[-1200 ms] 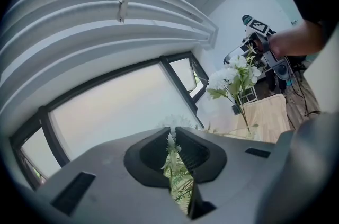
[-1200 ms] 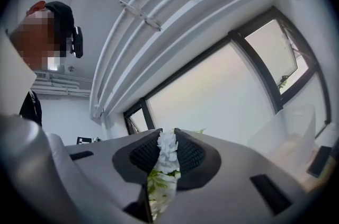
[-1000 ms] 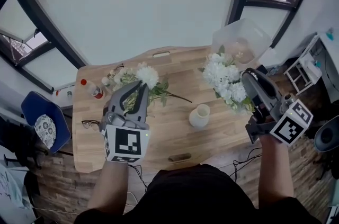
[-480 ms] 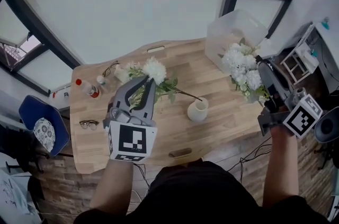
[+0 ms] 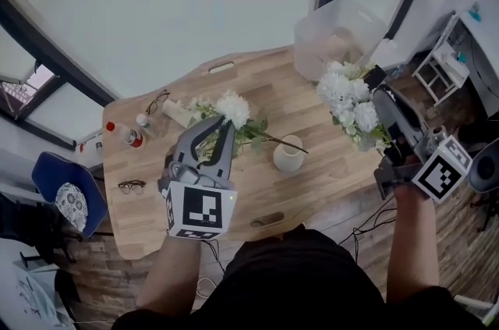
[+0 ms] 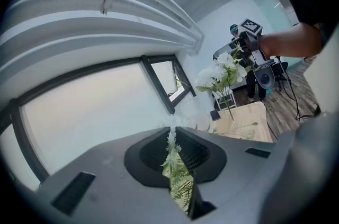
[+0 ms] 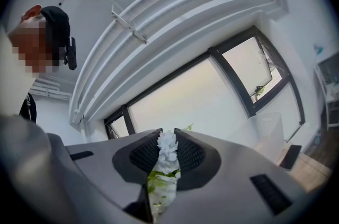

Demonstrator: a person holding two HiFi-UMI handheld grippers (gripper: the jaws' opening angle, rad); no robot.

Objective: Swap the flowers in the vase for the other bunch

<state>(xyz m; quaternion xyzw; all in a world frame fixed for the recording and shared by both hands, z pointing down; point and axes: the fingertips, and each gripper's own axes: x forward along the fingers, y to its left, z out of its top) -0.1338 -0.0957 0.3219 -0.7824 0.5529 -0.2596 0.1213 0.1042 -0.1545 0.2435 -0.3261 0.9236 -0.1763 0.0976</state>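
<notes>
Left bunch (image 5: 232,108) nearer vase (image 5: 288,154) | left claw (image 5: 223,124) clamps it | right claw (image 5: 375,81) clamps right bunch (image 5: 343,96)

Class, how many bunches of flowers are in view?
2. One bunch is held in the left gripper, left of the vase; the other bunch in the right gripper, over the table's right end.

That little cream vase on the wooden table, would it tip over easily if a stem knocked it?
Probably fairly easily: the small cream vase stands empty and looks light. Its body looks wider than its mouth, which should steady it somewhat.
</notes>
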